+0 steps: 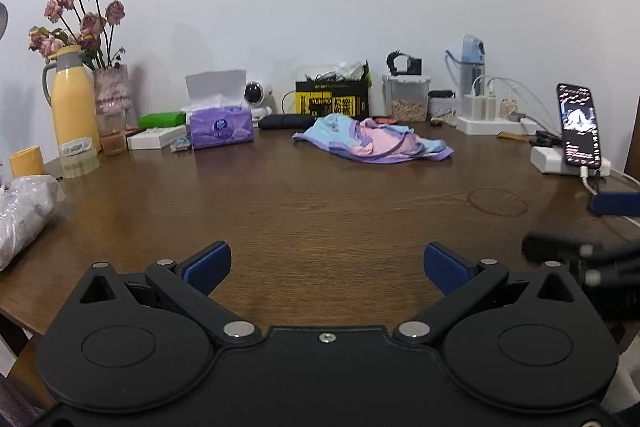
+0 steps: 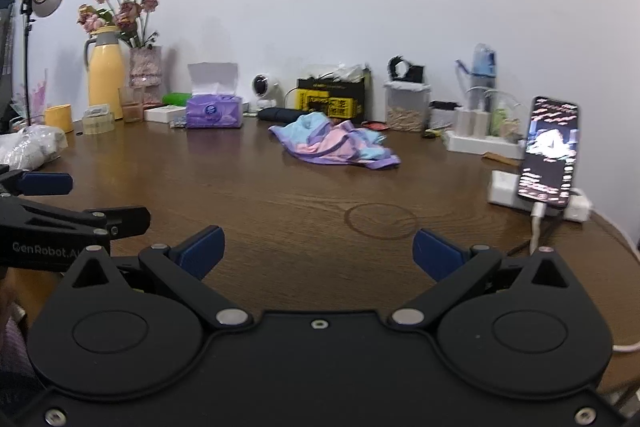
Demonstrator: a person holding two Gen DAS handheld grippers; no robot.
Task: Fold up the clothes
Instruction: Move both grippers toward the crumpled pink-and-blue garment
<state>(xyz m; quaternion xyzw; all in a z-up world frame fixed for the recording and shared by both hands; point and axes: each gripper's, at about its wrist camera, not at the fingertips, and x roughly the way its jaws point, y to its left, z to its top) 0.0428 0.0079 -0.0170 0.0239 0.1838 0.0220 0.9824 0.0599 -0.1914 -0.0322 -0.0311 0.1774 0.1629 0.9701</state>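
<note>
Nearest: left gripper (image 1: 327, 269) with blue-padded fingers (image 1: 208, 267) spread wide, holding nothing, low over the dark brown wooden table (image 1: 320, 211). Same for the right gripper (image 2: 316, 254) — splayed wide, empty. "GenRobot.AI" readable in white on the black body of the left tool, seen from the right wrist view.

Further back, well apart from both grippers: crumpled pastel garment in blue, pink and purple (image 1: 372, 141), lying bunched near the rear clutter, not yet touched.

Likely trouble, judged from the layout:
- Long reach across the table, so a pinch on only one layer of the bunched cloth, leaving it twisted rather than flat.
- Dragging the garment sideways could sweep the black cylindrical object (image 1: 286, 121) just behind it, or the propped black smartphone with lit screen (image 2: 550, 151) and its white cable.

Farther still — purple tissue box (image 1: 221, 127), logo too small to read; black-and-yellow printed box (image 1: 332, 101) with "YUNHO" faintly legible, the rest unclear.
</note>
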